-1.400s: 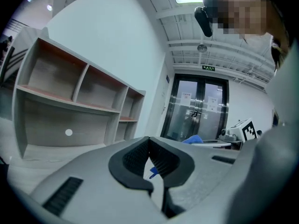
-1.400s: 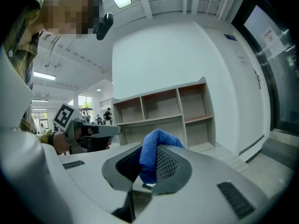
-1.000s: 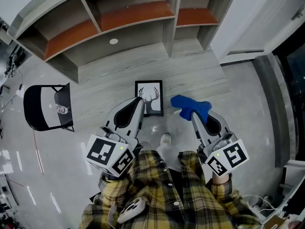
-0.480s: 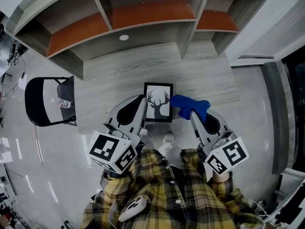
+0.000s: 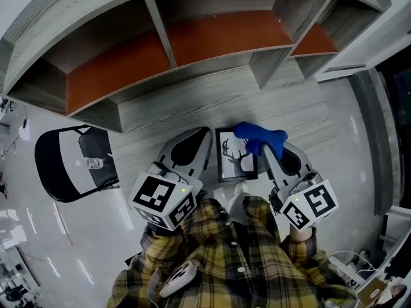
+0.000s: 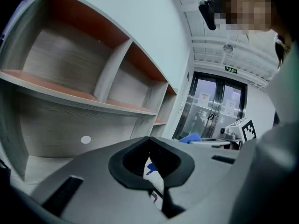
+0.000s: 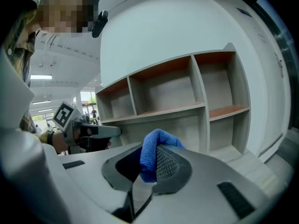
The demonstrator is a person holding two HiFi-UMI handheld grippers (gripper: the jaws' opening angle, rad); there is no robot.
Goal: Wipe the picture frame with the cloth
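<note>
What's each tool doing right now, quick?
Left tool: closed on the picture frame.
Right tool: closed on the blue cloth.

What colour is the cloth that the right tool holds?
The cloth is bright blue; the right gripper view shows it best.

gripper [image 6: 149, 141]: jaws closed on the thin edge of the picture frame [image 6: 151, 168]
shelf [image 6: 84, 94]: wooden compartments, behind, left
cloth [image 6: 190, 137]: blue, beyond, right
</note>
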